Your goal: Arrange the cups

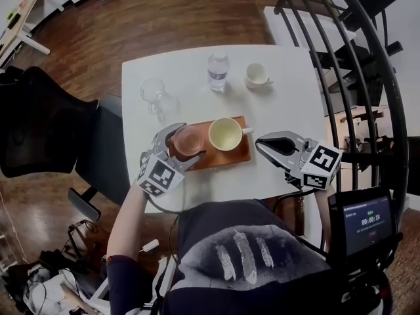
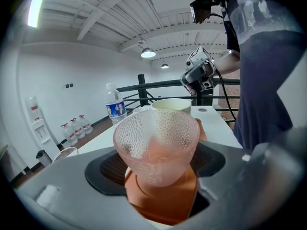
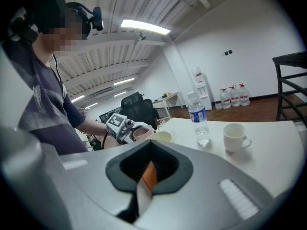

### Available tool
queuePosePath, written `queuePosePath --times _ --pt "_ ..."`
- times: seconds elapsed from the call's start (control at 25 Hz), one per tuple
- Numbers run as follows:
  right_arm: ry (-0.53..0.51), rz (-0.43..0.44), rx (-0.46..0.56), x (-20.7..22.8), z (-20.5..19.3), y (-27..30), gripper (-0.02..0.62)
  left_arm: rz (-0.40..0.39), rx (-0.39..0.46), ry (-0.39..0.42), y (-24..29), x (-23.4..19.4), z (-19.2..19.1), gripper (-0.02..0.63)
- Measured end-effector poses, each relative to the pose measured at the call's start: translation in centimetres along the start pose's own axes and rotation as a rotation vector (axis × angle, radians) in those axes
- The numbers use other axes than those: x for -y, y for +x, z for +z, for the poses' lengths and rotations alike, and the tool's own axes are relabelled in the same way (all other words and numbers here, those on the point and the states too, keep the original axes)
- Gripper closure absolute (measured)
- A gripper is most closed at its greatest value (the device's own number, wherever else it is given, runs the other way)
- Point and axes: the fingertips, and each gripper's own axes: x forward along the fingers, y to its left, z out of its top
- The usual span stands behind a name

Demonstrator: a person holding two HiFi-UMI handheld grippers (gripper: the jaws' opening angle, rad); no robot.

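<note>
My left gripper (image 1: 189,144) is shut on a pink dimpled glass cup (image 1: 187,138), its fingers on either side of the cup's lower wall. It holds the cup upright at the left end of an orange tray (image 1: 237,157). In the left gripper view the pink cup (image 2: 156,143) fills the gap, with the tray (image 2: 165,198) directly beneath; I cannot tell whether they touch. A pale yellow cup (image 1: 226,134) stands on the tray to the right of the pink one. My right gripper (image 1: 260,145) is shut and empty, low over the table to the right of the tray.
A clear glass (image 1: 153,92), a water bottle (image 1: 218,71) and a white mug (image 1: 256,75) stand on the white table (image 1: 282,110) behind the tray. A black chair (image 1: 39,123) is at the left and a dark stair railing (image 1: 367,58) at the right.
</note>
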Motion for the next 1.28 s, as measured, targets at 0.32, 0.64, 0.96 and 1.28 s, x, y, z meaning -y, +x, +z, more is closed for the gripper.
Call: queuePosePath --times 0.32,0.64,0.96,1.28 --pt "-0.004 -0.012 0.000 0.4 -0.2 -0.4 0.591 0.015 0.027 -0.051 -0.3 -0.5 0.8 0.125" --pt "-0.012 -0.022 0.008 0.8 0.1 -0.8 0.591 0.065 0.174 -0.134 -3.7 -2.1 4.7 0.060" --pt "-0.028 0.004 0.056 0.7 2.0 -0.3 0.591 0.145 0.372 -0.270 -10.6 -5.5 9.3 0.060" --pt "-0.028 0.069 0.119 -0.3 4.1 0.1 0.591 0.238 0.397 -0.270 -12.4 -6.7 9.9 0.290"
